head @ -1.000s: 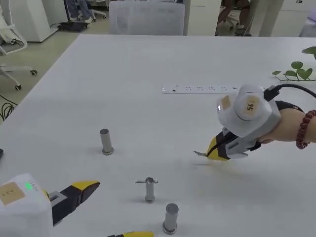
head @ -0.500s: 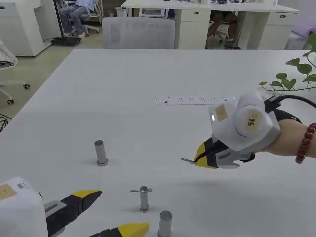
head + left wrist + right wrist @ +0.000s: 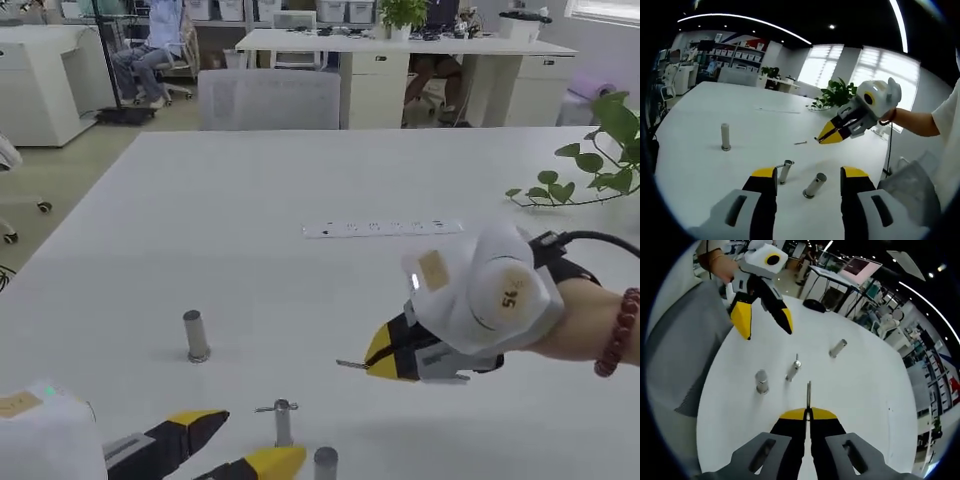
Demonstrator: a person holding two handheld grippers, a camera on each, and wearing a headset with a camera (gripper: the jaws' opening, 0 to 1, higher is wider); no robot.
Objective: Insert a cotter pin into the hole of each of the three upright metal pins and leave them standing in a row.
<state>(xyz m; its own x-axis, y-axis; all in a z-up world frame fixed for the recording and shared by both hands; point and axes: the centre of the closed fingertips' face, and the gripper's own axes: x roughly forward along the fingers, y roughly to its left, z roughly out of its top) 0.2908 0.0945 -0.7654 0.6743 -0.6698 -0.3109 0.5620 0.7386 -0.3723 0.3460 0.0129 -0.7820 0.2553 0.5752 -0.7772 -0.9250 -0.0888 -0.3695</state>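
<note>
The right gripper [image 3: 378, 357] is clenched on a thin silver cotter pin [image 3: 352, 365], which juts from its yellow jaw tips clear of the white table [image 3: 300, 290]. Against the picture of a second ago, much of the shift in the head view is the camera's own tilt. Even so, the gap between the held cotter pin and the three short grey upright metal pins has narrowed. Judgement: the carry is nearly over, and lining up with a hole comes next. The middle pin [image 3: 283, 420] already bears a fitted cross pin [image 3: 278, 406] through its top. The far pin [image 3: 195, 335] and the near pin [image 3: 325, 462] stand bare, so one of three is done. All three stand upright, roughly in a row. The left gripper [image 3: 250, 440] is released, its jaws apart with nothing between them, low beside the middle and near pins. The right gripper view looks straight along the held cotter pin and shows it aimed toward the pins, which the head view leaves unclear. The left gripper view shows the near pin whole, where the head view crops it at its lower edge.
</note>
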